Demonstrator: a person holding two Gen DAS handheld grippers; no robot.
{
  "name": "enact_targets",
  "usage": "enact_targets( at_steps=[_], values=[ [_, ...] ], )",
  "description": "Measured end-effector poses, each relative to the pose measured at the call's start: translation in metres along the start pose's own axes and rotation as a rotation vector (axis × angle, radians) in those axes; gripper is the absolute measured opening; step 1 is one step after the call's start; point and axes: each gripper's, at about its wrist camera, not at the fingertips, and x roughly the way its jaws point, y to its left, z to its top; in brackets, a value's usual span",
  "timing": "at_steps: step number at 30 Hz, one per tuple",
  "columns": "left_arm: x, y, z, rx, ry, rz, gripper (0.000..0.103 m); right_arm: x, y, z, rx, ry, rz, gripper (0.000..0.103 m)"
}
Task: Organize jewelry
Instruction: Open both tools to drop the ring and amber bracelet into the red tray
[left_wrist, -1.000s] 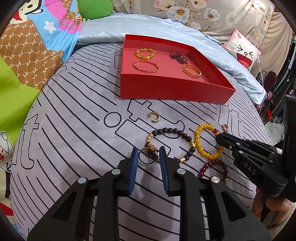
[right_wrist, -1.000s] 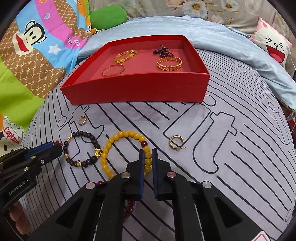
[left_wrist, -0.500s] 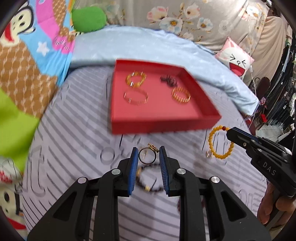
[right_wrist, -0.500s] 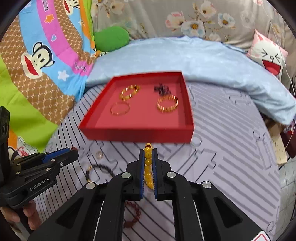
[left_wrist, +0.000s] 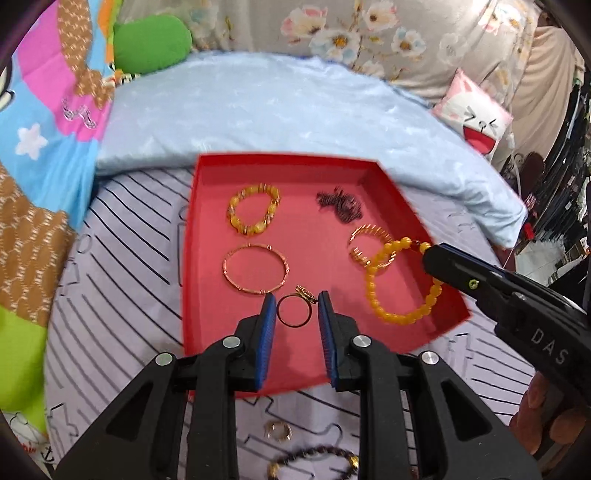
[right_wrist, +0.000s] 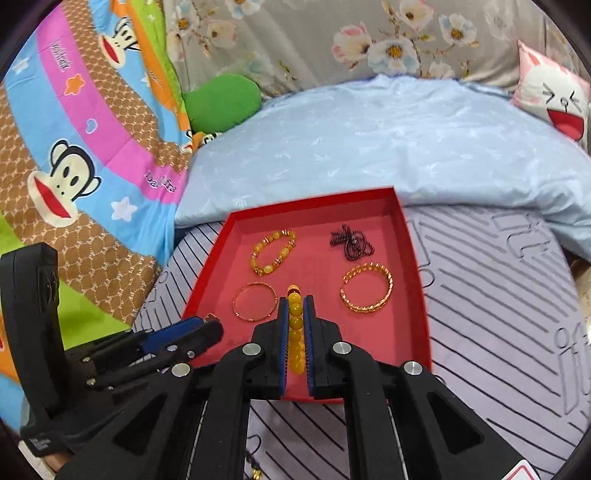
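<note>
Bright even light, slight motion blur, fisheye-warped dark corners.

I'm working in a bedroom at someone's home, on top of a bed. A lilac sheet with black line patterns (left_wrist: 122, 258) covers the mattress, and a pale blue quilt (right_wrist: 369, 147) lies folded along its far edge. A cartoon monkey blanket (right_wrist: 74, 166) sits at the left edge, with a green cushion (right_wrist: 221, 99) and a laughing-face pillow (right_wrist: 554, 99) against floral fabric (right_wrist: 332, 37) behind.
</note>
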Motion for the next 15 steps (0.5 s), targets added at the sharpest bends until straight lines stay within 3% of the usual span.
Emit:
enact_targets(
  at_steps=[5,12,14,15],
  values=[
    [0.028,0.002,-0.006,0.017,0.052,0.005,0.023,0.033,-0.011,-0.010,-0.002,0.066,-0.062,0.007],
    [0.036,0.004,-0.012,0.027,0.052,0.027,0.023,0.038,-0.019,-0.019,-0.033,0.072,-0.139,0.008],
    [0.034,0.002,-0.014,0.034,0.042,0.028,0.027,0.035,-0.020,-0.021,-0.036,0.063,-0.153,0.008],
    [0.033,0.002,-0.014,0.038,0.037,0.030,0.034,0.034,-0.020,-0.021,-0.036,0.055,-0.158,0.009]
  ],
)
